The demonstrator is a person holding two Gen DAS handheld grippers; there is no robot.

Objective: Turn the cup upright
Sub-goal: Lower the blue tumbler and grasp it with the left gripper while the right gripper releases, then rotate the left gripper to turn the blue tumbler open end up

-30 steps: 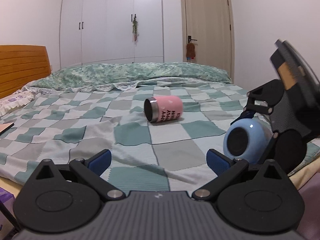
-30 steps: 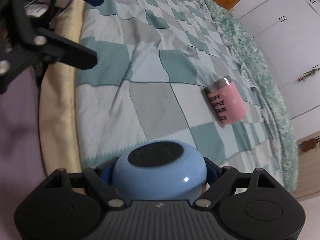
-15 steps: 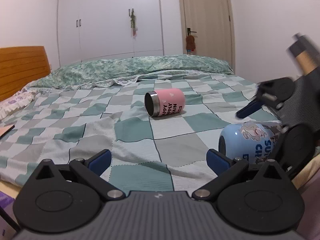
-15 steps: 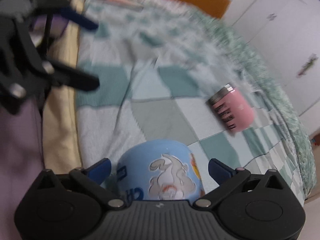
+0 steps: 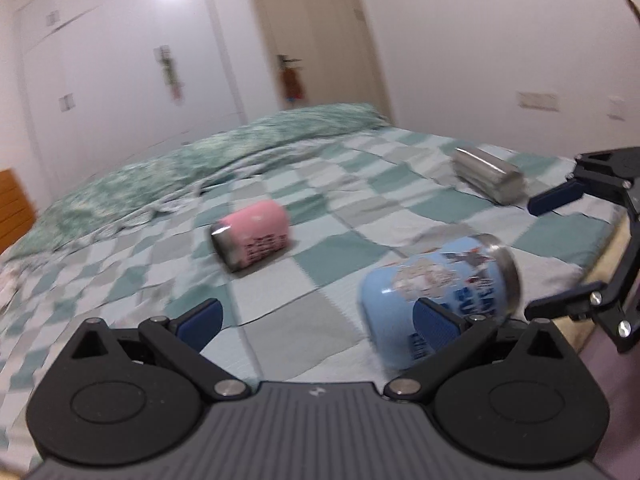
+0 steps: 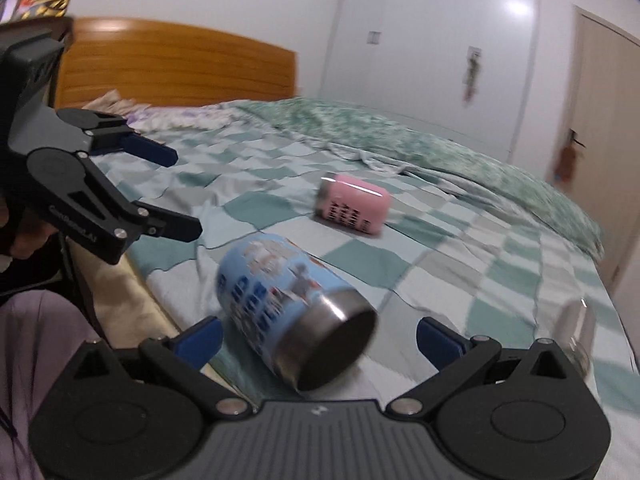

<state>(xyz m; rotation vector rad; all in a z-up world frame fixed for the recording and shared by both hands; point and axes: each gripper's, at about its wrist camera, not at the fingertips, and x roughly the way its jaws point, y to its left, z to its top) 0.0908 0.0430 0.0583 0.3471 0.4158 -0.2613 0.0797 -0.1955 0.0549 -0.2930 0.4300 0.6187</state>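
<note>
Checkered bedspread (image 6: 500, 280), white wardrobe (image 6: 432, 40); both hand-held grippers (image 5: 316, 316) (image 6: 318, 338) spread, nothing held.

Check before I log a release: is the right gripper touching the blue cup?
Apart. The right wrist view shows the right gripper open, with checked bedspread visible between each pad and the blue cup.
</note>
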